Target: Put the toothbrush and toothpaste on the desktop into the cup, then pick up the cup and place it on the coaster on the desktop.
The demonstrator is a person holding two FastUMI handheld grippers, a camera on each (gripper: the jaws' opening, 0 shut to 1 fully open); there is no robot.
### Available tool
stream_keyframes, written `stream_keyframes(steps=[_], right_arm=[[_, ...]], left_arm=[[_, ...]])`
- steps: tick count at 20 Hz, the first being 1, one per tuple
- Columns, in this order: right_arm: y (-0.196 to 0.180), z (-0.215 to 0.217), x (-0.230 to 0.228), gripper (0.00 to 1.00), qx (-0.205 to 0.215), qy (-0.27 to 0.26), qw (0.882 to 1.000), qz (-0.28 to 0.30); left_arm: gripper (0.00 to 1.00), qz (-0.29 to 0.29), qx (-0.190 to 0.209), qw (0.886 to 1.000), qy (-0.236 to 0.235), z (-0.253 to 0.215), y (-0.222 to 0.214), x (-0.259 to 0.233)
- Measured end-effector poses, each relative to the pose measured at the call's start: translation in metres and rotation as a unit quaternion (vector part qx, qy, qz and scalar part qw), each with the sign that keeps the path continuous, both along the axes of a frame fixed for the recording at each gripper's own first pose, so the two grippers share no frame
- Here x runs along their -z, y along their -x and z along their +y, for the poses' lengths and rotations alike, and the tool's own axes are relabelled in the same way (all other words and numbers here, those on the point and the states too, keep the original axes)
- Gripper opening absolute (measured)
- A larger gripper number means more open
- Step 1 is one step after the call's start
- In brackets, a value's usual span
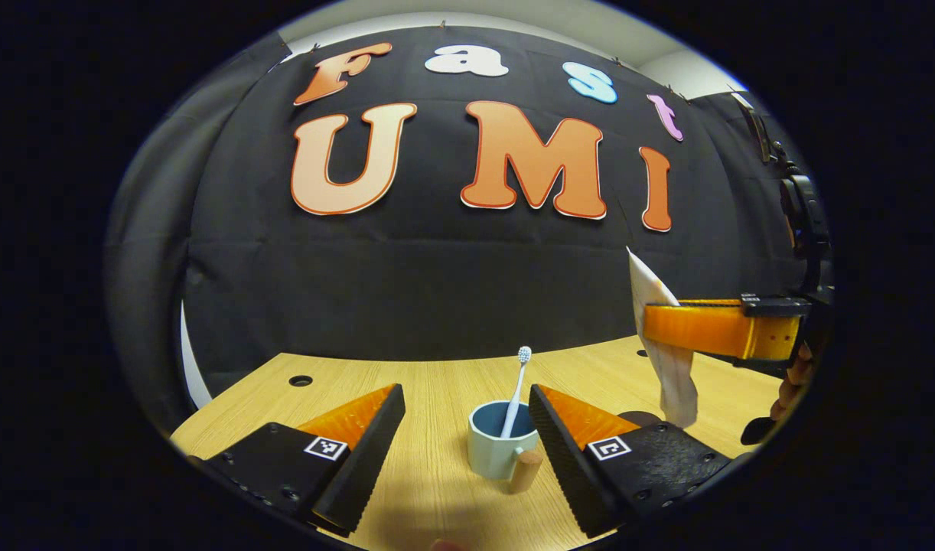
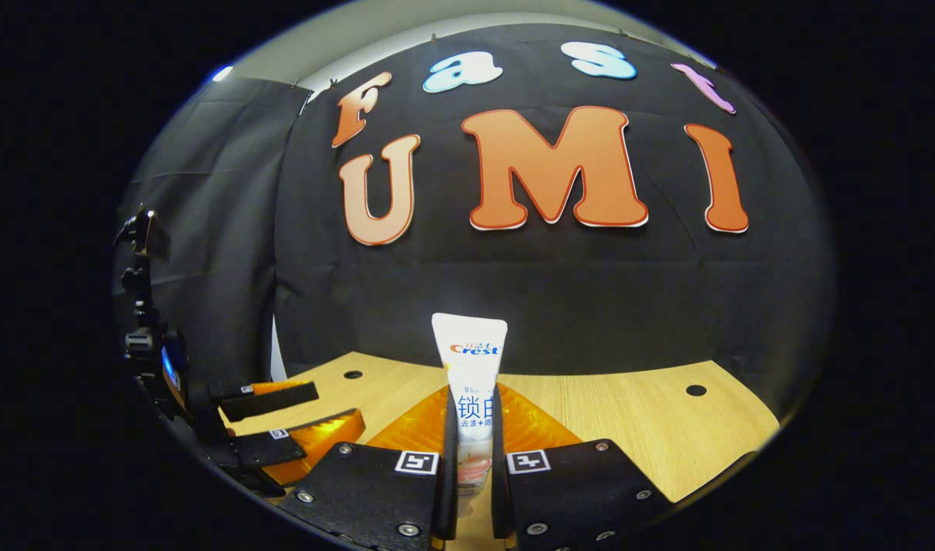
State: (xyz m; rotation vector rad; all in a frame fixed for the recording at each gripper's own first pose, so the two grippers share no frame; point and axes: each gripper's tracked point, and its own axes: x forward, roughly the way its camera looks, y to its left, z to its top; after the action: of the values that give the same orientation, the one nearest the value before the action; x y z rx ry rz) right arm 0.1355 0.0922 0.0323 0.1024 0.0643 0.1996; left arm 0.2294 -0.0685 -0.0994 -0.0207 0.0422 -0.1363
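The right claw (image 2: 467,451) is pinching the soft white toothpaste tube (image 2: 468,360) at mid-body; it looks light and squashy. The left claw (image 1: 467,436) is gaping around the pale-green ceramic cup (image 1: 496,448).

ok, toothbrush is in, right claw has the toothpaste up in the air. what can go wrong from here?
1. The toothbrush leans across the cup opening, so the descending toothpaste could hit it and knock it out.
2. The right claw grips the tube low, with most of it standing above the fingers; it may pivot or slip on release.
3. The open left claw brackets the cup closely; a nudge could shift it on the desktop.
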Motion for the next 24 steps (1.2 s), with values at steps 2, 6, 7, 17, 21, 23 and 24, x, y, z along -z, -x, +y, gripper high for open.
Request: stream_keyframes(steps=[2, 6, 7, 17, 21, 23, 24], right_arm=[[-0.008, 0.008, -0.007, 0.18, -0.002, -0.012, 1.0, -0.024], [-0.023, 0.029, -0.015, 0.18, -0.021, -0.042, 0.997, -0.058], [-0.027, 0.035, -0.015, 0.18, -0.031, -0.049, 0.997, -0.06], [-0.069, 0.073, -0.007, 0.18, -0.078, -0.07, 0.988, -0.11], [-0.083, 0.084, 0.005, 0.18, -0.075, -0.037, 0.988, -0.129], [-0.088, 0.088, 0.016, 0.18, -0.074, -0.024, 0.989, -0.126], [-0.091, 0.087, 0.022, 0.18, -0.068, -0.016, 0.99, -0.123]], left_arm=[[0.98, 0.002, -0.003, 1.0, 0.008, 0.009, 0.009, 0.002], [0.98, 0.0, -0.014, 1.0, 0.016, 0.028, 0.026, 0.004], [0.98, -0.001, -0.017, 1.0, 0.016, 0.033, 0.029, 0.003], [0.98, -0.006, -0.062, 0.998, 0.032, 0.087, 0.065, 0.023], [0.97, -0.006, -0.07, 0.996, 0.045, 0.093, 0.071, 0.025], [0.97, -0.009, -0.073, 0.996, 0.043, 0.095, 0.074, 0.023], [0.97, -0.013, -0.075, 0.996, 0.04, 0.097, 0.077, 0.022]])
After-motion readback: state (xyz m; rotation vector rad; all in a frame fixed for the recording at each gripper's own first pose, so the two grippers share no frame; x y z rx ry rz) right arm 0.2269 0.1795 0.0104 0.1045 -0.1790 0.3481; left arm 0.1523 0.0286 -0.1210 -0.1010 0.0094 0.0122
